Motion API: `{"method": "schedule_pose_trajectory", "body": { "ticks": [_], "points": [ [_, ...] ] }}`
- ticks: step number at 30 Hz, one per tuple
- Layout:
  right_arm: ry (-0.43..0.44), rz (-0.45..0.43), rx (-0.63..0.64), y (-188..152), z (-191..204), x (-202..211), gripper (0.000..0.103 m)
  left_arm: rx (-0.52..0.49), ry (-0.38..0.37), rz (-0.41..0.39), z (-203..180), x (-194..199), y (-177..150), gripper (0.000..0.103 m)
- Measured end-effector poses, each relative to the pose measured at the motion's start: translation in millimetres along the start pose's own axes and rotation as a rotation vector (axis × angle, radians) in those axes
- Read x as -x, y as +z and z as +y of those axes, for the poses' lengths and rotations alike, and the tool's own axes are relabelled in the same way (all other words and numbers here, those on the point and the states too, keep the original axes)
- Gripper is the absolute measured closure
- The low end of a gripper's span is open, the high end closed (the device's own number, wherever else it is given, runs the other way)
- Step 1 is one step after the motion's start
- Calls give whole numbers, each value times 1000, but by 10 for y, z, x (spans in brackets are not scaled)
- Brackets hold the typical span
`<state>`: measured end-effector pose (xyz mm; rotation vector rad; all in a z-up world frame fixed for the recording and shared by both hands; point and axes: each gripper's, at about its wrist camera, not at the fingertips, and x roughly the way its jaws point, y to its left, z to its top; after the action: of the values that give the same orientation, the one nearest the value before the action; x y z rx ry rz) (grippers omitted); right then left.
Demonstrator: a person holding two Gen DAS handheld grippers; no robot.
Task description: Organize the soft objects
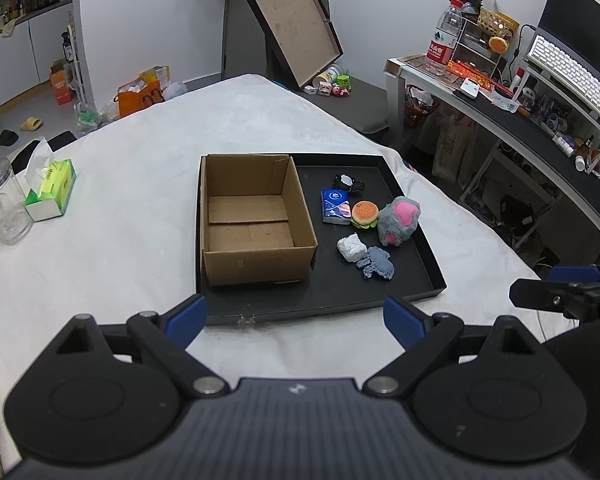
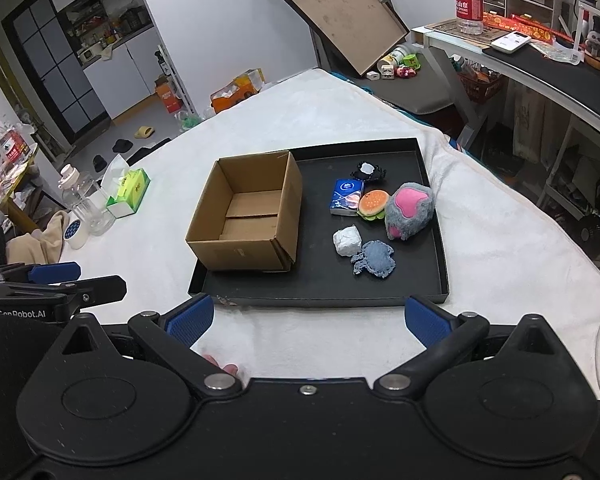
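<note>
Both claws wide open, nothing held. Left claw (image 1: 295, 316) and right claw (image 2: 307, 316) hover over the white cloth-covered worktop (image 1: 120, 208), just near of the black tray (image 1: 432, 268).

Cardboard box (image 1: 256, 264) sits in the tray's left half, flaps open, nothing inside visible.

Soft items all lie in the tray's right half, outside the box:
- black-and-white small item (image 1: 349, 183), farthest
- blue tissue pack (image 1: 335, 205), just near of it
- burger plush (image 1: 365, 214), touching the tissue pack's right side
- grey paw plush with pink pads (image 1: 399, 221), right of the burger, touching it
- white wad (image 1: 352, 248), nearer
- blue denim piece (image 1: 376, 263), nearest, touching the wad

Off the tray, on the left of the worktop: green tissue box (image 1: 52, 192), clear bottle (image 1: 0, 200).
</note>
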<state>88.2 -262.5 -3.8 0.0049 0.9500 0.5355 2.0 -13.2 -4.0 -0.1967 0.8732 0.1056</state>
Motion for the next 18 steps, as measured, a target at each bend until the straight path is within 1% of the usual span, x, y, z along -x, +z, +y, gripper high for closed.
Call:
{"method": "schedule_pose_trajectory", "body": {
  "ticks": [18],
  "points": [
    [6, 1, -3, 19, -11, -6, 0, 0, 1, 2, -7, -13, 3, 9]
  ]
}}
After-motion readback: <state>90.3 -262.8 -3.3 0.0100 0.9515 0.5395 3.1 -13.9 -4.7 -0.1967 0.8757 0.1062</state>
